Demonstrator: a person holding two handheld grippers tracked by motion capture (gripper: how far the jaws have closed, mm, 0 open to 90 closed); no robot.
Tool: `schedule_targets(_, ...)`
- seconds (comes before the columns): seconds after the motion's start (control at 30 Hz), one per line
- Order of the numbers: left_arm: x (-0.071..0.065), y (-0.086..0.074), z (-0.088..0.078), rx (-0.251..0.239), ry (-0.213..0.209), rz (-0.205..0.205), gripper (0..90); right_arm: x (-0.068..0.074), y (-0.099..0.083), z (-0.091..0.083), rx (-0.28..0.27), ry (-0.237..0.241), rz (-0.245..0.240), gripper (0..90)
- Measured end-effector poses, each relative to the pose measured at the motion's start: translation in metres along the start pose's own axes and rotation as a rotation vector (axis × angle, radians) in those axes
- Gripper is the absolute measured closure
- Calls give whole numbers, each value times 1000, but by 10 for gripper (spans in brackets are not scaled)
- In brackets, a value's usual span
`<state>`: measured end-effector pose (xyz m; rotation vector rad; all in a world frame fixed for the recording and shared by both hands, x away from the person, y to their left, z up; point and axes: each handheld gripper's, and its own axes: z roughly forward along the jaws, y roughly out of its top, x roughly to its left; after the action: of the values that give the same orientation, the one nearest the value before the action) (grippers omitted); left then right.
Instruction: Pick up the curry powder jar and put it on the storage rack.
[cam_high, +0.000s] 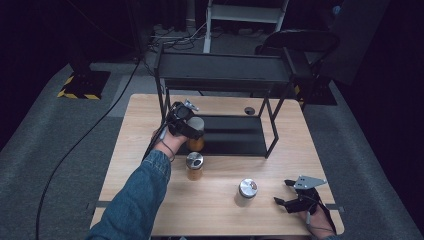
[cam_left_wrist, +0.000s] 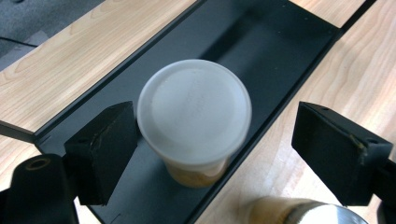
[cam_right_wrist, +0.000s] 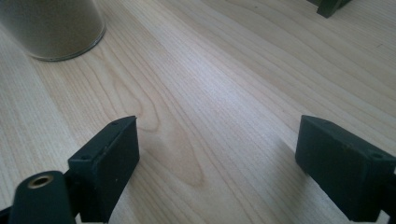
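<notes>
Three jars are showing: the white-lidded jar (cam_left_wrist: 194, 112) is standing on the shelf (cam_left_wrist: 280, 42) between the left gripper's (cam_left_wrist: 215, 140) open jaws, two metal-lidded jars (cam_high: 194, 161) are sitting on the table (cam_high: 280, 165), and the right gripper (cam_high: 290, 192) is hanging open, holding nothing.

A lab or studio recording space is suggested. A wooden table (cam_high: 215, 200) is set on grey carpet (cam_high: 45, 150), with hazard-striped tape (cam_high: 75, 94) at ten o'clock and cables (cam_high: 175, 37) at twelve.

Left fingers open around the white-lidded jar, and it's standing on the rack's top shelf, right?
Not the top shelf. The white-lidded jar stands on the rack's bottom shelf, the black tray lying on the table, as the left gripper view shows. The left gripper's fingers are open around it, as you said.
</notes>
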<state>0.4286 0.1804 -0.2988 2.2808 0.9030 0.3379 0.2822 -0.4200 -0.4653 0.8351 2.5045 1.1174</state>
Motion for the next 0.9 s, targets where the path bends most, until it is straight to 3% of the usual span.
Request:
schedule_targets(0.33,-9,-17,-25,-27,5,6,143,0,1,1,2,0,1,127)
schedule_targets(0.9,-17,-65,-70,-66,22,15,138,1,2,2,1,-4,3,123)
